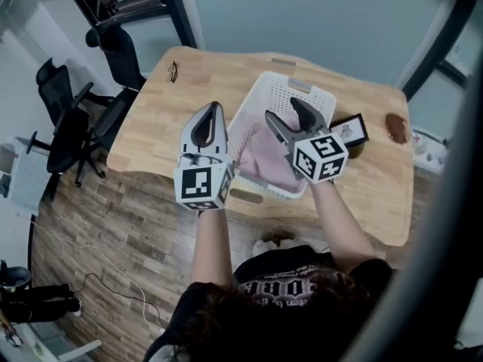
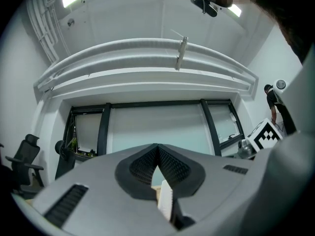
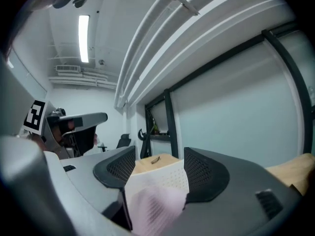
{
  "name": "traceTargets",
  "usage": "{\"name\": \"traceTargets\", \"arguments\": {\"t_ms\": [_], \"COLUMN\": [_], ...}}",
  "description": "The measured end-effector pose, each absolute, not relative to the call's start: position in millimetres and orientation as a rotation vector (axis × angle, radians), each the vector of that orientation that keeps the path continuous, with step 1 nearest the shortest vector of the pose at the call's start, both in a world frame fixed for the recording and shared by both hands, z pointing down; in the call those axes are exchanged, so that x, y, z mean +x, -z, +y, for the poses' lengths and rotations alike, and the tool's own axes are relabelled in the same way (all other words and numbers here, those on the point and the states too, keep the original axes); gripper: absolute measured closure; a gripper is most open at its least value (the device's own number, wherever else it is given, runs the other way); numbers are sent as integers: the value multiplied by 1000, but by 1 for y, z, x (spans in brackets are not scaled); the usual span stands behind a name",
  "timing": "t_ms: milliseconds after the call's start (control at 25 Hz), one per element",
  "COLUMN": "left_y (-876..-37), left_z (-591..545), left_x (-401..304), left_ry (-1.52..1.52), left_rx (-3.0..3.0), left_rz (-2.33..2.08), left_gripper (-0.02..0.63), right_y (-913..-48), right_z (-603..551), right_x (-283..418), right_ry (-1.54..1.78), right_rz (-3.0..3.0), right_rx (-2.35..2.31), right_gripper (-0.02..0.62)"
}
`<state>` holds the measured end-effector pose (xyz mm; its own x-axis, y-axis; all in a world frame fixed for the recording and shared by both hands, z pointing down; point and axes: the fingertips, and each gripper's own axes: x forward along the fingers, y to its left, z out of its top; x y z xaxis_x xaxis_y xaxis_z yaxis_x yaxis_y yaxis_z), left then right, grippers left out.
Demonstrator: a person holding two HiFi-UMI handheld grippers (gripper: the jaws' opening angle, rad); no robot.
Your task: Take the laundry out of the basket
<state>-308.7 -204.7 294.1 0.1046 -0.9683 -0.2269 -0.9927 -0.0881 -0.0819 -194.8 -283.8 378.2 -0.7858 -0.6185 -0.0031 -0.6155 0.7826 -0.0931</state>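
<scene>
A white perforated laundry basket (image 1: 283, 81) stands on the wooden table (image 1: 151, 127), and a pink cloth (image 1: 268, 161) lies inside it. My right gripper (image 1: 282, 110) hovers over the basket with its jaws apart. In the right gripper view the gripper (image 3: 153, 163) is open, with the basket wall (image 3: 162, 176) and the pink cloth (image 3: 152, 205) showing between the fingers, neither pad touching them. My left gripper (image 1: 213, 108) is beside the basket's left wall, shut with nothing in it. In the left gripper view its tips (image 2: 157, 149) meet and point towards the windows.
A pair of glasses (image 1: 173, 70) lies at the table's far left. A small framed picture (image 1: 349, 130) and a brown object (image 1: 396, 127) sit right of the basket. Black office chairs (image 1: 72, 127) stand left of the table. Something white (image 1: 268, 246) lies below the near table edge.
</scene>
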Motion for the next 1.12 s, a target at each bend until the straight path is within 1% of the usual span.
{"name": "traceTargets", "arguments": {"t_ms": [280, 520, 720, 880, 1120], "left_y": [-295, -294, -294, -294, -293], "left_z": [-210, -210, -210, -209, -208], "left_x": [-305, -305, -308, -312, -319], "left_ry": [-187, -204, -207, -207, -214], "left_rx": [-2221, -2242, -2253, -2257, -2253], "left_rz": [1901, 1868, 1851, 1840, 1834], "left_gripper": [609, 609, 609, 609, 609], "right_y": [-387, -395, -419, -448, -516], "right_z": [-305, -318, -320, -319, -318], "right_x": [-193, -189, -189, -190, -177], "right_ry": [190, 268, 288, 339, 570], "right_rz": [2920, 2839, 2831, 2867, 2976], "right_rx": [-1168, -1293, -1413, -1511, -1674], "right_gripper": [230, 207, 175, 153, 146]}}
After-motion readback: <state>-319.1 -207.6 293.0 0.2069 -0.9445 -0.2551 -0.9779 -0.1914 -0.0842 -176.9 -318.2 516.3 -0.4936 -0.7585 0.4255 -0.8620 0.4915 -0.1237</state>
